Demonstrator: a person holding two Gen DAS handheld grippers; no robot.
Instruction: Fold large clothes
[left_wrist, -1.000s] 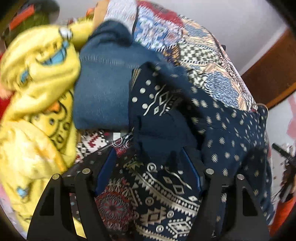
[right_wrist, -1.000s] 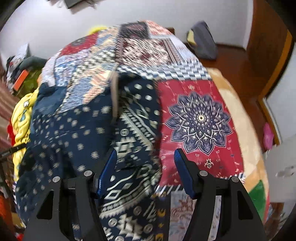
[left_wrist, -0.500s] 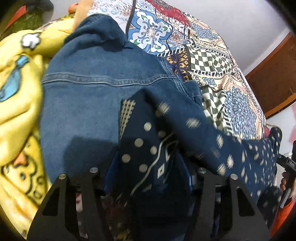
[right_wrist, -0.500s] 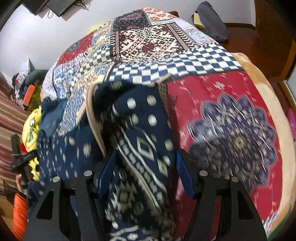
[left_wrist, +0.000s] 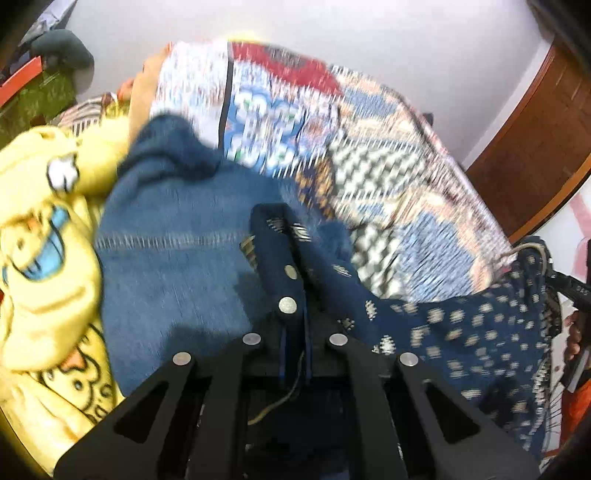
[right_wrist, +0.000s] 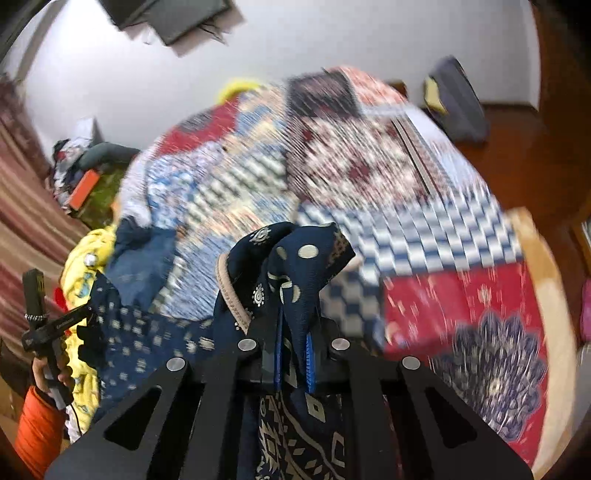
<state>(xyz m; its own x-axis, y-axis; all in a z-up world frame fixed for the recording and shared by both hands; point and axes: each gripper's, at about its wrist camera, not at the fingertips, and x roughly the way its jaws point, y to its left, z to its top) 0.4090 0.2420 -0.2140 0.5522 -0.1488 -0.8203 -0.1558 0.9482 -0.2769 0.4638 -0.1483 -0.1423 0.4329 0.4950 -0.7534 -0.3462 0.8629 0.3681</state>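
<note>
A navy garment with white dots and geometric print (left_wrist: 461, 332) is stretched between my two grippers above the bed. My left gripper (left_wrist: 295, 280) has its jaws closing tight, pads pressing a bunched fold of this cloth, which drapes over the fingertips. In the right wrist view the same garment (right_wrist: 295, 258) rises in a peak out of my right gripper (right_wrist: 293, 325), whose blue pads pinch it; the tan waistband (right_wrist: 231, 295) curls beside it. Both views are blurred by motion.
A patchwork bedspread (right_wrist: 369, 166) covers the bed. At its left lie a blue denim jacket (left_wrist: 177, 266) and a yellow cartoon-print fabric (left_wrist: 44, 258). A hand in an orange sleeve (right_wrist: 37, 424) holds the left gripper. A dark bag (right_wrist: 458, 103) sits on the wooden floor.
Both grippers stood open around the navy garment's edge and have now closed on it. Both have lifted and moved forward over the bed, drawing the cloth up.
</note>
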